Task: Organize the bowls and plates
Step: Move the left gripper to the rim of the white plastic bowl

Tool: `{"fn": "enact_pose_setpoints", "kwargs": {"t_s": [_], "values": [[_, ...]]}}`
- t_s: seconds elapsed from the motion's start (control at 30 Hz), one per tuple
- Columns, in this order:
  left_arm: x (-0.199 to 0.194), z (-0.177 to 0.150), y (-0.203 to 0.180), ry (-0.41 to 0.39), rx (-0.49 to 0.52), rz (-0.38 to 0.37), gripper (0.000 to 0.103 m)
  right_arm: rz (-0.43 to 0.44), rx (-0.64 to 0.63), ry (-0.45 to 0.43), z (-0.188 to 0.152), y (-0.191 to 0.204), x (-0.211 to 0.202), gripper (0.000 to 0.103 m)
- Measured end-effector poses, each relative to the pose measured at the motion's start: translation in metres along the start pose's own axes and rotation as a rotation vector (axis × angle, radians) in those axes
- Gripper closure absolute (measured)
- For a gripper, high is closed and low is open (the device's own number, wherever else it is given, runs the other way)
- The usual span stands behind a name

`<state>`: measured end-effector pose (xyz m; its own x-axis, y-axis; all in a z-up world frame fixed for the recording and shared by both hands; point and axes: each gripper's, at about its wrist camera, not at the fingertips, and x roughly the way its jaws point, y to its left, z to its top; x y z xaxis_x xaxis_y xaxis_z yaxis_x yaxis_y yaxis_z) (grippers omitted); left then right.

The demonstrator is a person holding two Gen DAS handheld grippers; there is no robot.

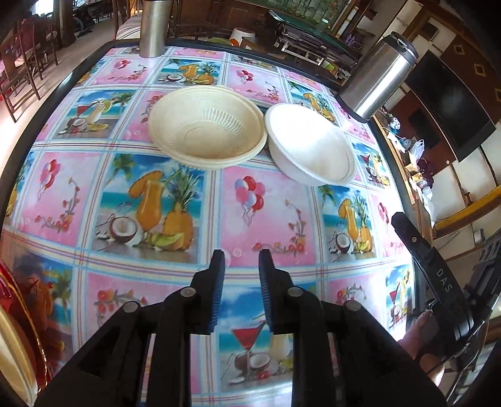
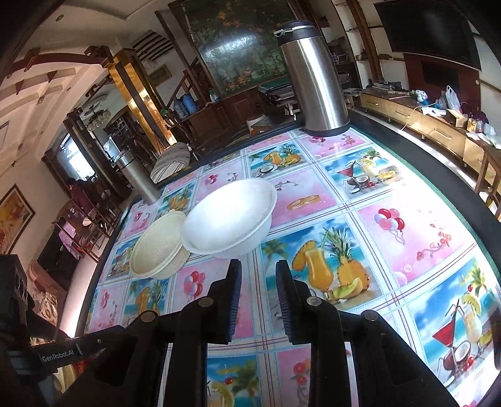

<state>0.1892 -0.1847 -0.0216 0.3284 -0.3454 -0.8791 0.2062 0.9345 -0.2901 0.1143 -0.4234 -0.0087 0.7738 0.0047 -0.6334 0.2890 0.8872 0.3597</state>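
Observation:
A cream ribbed bowl (image 1: 206, 128), which looks like two nested, stands on the patterned table beside a plain white bowl (image 1: 310, 147) that touches its rim. In the right wrist view the same ribbed bowl (image 2: 159, 244) and white bowl (image 2: 230, 216) lie just ahead. My left gripper (image 1: 241, 255) hovers over the cloth short of the bowls, open by a narrow gap with nothing between its fingers. My right gripper (image 2: 259, 264) is just short of the white bowl, likewise open by a narrow gap and holding nothing. A red, gold-rimmed plate (image 1: 12, 328) shows at the lower left edge.
A tall steel flask (image 1: 379, 75) (image 2: 313, 78) stands at the table's far right corner and a steel tumbler (image 1: 155, 28) (image 2: 141, 178) at the far edge. The table's black rim (image 1: 62, 87) curves round. Chairs and cabinets lie beyond.

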Motion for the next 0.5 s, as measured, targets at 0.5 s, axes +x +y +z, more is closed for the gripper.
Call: {"fn": "enact_pose_setpoints", "kwargs": {"t_s": [0.5], "values": [[0.066, 0.060, -0.012, 0.052, -0.178, -0.101, 0.067, 0.028, 0.070, 0.104, 0.059, -0.014, 0.079, 0.073]]}}
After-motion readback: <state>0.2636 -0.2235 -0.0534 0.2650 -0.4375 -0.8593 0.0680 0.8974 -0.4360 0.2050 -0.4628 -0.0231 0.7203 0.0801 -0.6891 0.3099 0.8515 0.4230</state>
